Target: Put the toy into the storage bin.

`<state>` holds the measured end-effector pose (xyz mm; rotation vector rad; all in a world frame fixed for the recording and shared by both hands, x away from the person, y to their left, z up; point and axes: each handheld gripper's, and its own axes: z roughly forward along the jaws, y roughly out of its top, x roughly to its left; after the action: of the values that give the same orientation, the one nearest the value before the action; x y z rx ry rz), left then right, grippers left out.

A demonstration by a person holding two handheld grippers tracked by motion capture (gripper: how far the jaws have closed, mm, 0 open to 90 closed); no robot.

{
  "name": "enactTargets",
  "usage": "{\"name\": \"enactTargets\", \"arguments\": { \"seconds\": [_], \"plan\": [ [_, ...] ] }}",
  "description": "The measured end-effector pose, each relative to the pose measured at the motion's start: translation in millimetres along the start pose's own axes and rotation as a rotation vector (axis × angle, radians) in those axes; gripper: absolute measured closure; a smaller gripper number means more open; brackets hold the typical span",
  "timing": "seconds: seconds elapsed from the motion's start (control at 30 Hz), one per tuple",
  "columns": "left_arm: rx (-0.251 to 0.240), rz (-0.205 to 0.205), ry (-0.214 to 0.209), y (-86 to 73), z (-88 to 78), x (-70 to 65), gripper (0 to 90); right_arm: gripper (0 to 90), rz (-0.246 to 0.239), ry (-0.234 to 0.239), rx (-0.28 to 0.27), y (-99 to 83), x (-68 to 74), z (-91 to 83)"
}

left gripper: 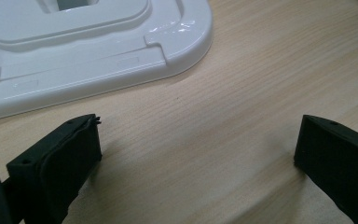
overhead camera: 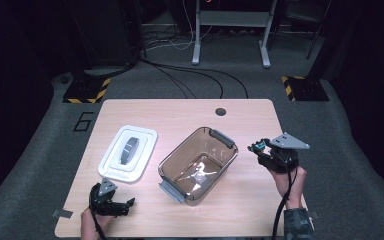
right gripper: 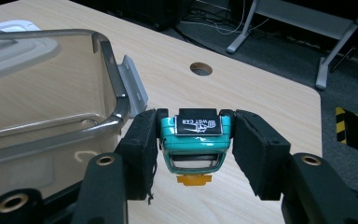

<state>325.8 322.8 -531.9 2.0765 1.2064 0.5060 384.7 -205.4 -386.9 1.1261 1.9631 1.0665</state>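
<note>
My left gripper (overhead camera: 114, 204) rests on table (overhead camera: 250, 210), jaws wide, nothing in them. White lid (overhead camera: 128, 153) just ahead, off box. Clear box (overhead camera: 198, 165) in middle, something shiny on bottom, can't tell what. My right gripper (right gripper: 193, 140) squeezes teal toy car (right gripper: 193, 135), beside box's rim. Car could bump rim or slip out.

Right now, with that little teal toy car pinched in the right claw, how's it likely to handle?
The teal toy car looks small and hard-shelled, so probably stiff and light. Its glossy body may slip between the pads. Being a car, once set on the table it could well roll.
</note>
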Motion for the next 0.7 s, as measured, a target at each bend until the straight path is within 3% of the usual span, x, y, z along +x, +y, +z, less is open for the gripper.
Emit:
{"name": "enactTargets", "arguments": {
  "seconds": [0.7],
  "plan": [
    [0.000,0.000,0.001,0.0,0.0,-0.1,0.2,50.0,-0.039,0.030,-0.026,34.3,9.7,3.3]
  ]
}}
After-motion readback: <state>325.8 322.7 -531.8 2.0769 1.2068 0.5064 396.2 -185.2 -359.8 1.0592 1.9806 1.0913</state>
